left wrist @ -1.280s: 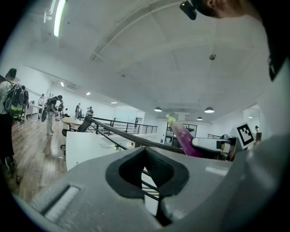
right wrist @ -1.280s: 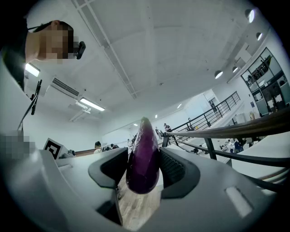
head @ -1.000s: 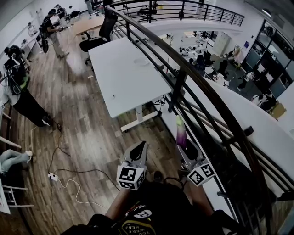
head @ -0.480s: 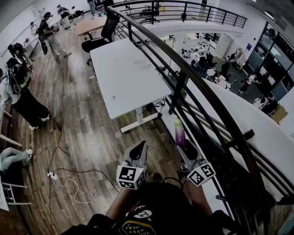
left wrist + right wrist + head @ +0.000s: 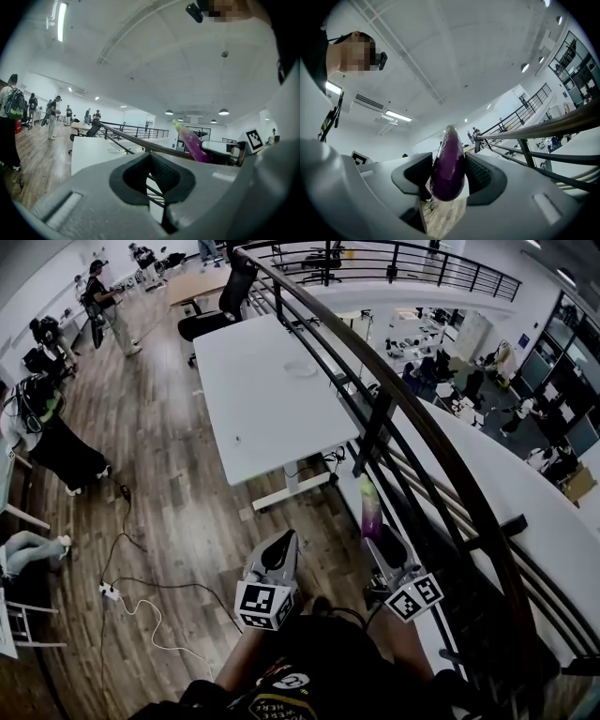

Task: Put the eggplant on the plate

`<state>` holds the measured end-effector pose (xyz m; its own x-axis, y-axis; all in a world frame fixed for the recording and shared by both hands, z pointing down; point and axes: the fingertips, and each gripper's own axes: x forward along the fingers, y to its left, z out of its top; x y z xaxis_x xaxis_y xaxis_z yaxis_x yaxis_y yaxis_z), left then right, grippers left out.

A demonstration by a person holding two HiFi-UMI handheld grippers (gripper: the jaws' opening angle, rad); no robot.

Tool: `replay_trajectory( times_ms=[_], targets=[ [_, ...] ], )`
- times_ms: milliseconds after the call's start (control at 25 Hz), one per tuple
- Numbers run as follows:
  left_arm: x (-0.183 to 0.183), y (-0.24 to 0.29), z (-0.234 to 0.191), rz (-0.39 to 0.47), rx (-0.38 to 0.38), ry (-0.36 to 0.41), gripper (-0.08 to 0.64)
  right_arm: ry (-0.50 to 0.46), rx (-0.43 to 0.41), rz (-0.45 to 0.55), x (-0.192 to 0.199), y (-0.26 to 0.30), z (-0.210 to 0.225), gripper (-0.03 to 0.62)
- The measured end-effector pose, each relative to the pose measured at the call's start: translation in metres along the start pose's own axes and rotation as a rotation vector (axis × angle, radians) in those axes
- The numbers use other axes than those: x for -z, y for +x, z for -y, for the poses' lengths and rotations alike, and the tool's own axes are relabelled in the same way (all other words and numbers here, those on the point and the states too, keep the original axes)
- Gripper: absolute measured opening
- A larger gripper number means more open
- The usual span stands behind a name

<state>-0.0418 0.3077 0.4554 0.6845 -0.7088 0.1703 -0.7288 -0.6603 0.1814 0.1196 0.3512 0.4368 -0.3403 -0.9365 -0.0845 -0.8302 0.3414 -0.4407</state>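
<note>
A wooden floor [image 5: 178,512] spreads under me, a long black railing [image 5: 412,427] runs along my right, and a white tabletop [image 5: 272,399] stands well ahead. My left gripper [image 5: 284,542] has its jaws pressed together on nothing. Just beside it, my right gripper [image 5: 382,542] pinches the purple eggplant [image 5: 370,510], whose green stem end points away from me.

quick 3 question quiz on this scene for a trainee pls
1. True or false: the right gripper is clamped on the eggplant.
2. What sits between the left gripper's jaws? A) the eggplant B) nothing C) a cable
3. Fill in: the white table stands alongside a dark metal ___.

Key: 1 true; 2 B; 3 railing.
</note>
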Motion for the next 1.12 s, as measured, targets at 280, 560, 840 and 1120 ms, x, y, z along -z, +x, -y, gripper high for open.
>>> replay_trajectory(
  times_ms=[280, 560, 840, 1120],
  targets=[
    [-0.017, 0.044, -0.050, 0.018, 0.031, 0.005, 0.005, -0.021, 0.013, 0.012, -0.001, 0.063, 0.013, 0.218],
    [-0.043, 0.082, -0.107, 0.035, 0.087, 0.005, 0.005, -0.059, 0.026, 0.042, -0.009, 0.133, 0.011, 0.218],
    [-0.044, 0.111, -0.133, 0.012, 0.134, -0.023, 0.005, -0.048, 0.060, 0.020, -0.003, 0.170, 0.019, 0.218],
    [-0.039, 0.150, -0.153, -0.008, 0.126, -0.041, 0.005, -0.008, 0.048, -0.005, 0.000, 0.206, 0.048, 0.218]
  ],
)
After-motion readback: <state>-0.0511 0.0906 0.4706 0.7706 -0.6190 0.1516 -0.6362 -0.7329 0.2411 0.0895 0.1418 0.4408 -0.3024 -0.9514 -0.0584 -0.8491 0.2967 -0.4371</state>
